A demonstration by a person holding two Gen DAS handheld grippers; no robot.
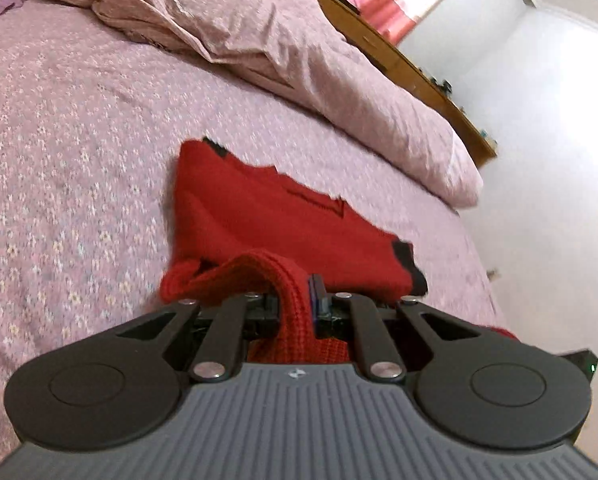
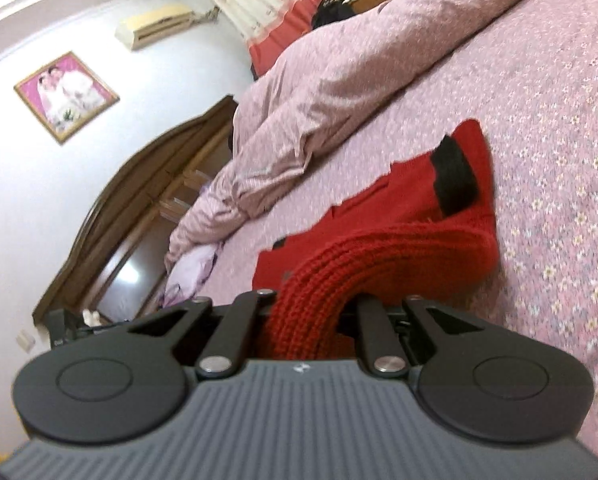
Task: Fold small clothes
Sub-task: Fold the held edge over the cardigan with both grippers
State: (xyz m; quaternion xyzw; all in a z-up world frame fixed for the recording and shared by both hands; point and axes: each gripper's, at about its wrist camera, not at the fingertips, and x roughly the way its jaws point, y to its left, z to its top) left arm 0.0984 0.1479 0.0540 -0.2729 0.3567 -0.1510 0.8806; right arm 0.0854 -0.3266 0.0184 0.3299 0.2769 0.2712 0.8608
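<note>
No writing is legible anywhere. Each hand-held gripper, left [image 1: 295, 308] and right [image 2: 311, 316], is clamped on the red sweater's [image 1: 275, 216] ribbed hem, which hides the fingertips; the rest lies on the bed [image 1: 79, 140].

Flat bedsheet [image 1: 59, 140] lies open left of the red knit sweater [image 1: 259, 216]; a bunched duvet [image 1: 299, 48] walls off the far side beyond it.
</note>
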